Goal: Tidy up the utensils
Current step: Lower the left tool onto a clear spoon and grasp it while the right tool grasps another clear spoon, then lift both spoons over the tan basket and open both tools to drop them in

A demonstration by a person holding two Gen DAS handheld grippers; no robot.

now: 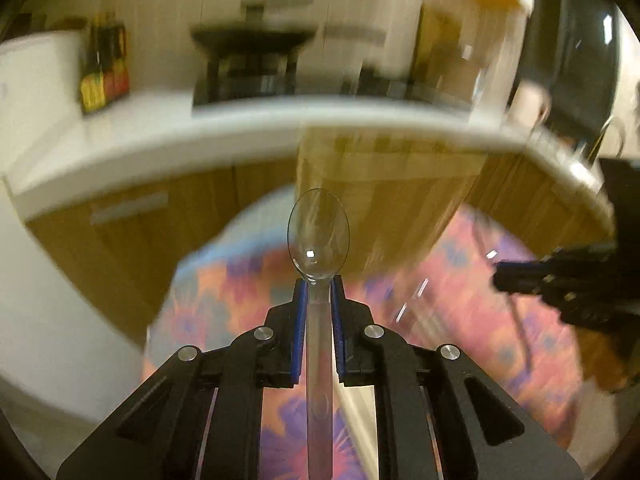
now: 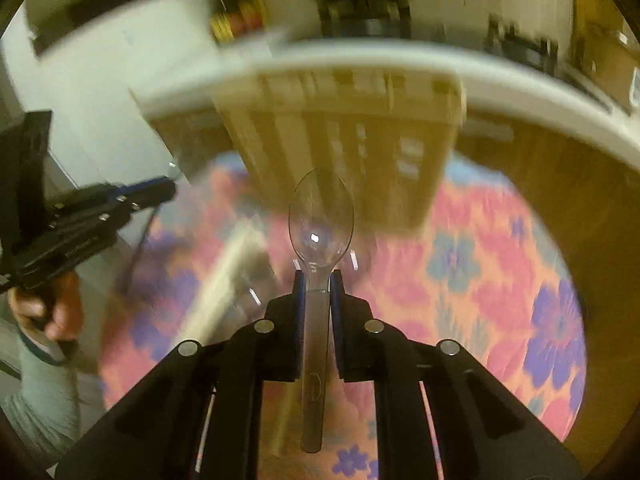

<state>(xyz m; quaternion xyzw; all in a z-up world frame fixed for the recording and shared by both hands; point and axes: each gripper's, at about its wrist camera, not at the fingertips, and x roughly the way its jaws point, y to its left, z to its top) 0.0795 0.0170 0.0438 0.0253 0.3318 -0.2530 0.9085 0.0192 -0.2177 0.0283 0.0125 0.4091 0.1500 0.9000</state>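
Here the left claw (image 1: 319, 292) is clamped narrow on the neck of a clear plastic spoon (image 1: 319, 236), its blue pads (image 1: 300, 320) pressing both sides of the handle, which runs back between the fingers toward the camera. The bowl of that spoon stands just ahead of the fingertips, lifted clear over the flowered tablecloth (image 1: 460, 312) covering the desk below.

The right claw (image 2: 319, 284) is likewise closed narrow on a second clear spoon (image 2: 320, 220), bowl forward of its tips, handle trailing back between the fingers. Ahead of both claws, beyond the spoon bowls, lies a blurred wooden tray (image 2: 348, 140) with lengthwise slots. Off to the right claw's left side, the left claw appears, held by the person's hand (image 2: 48, 312).
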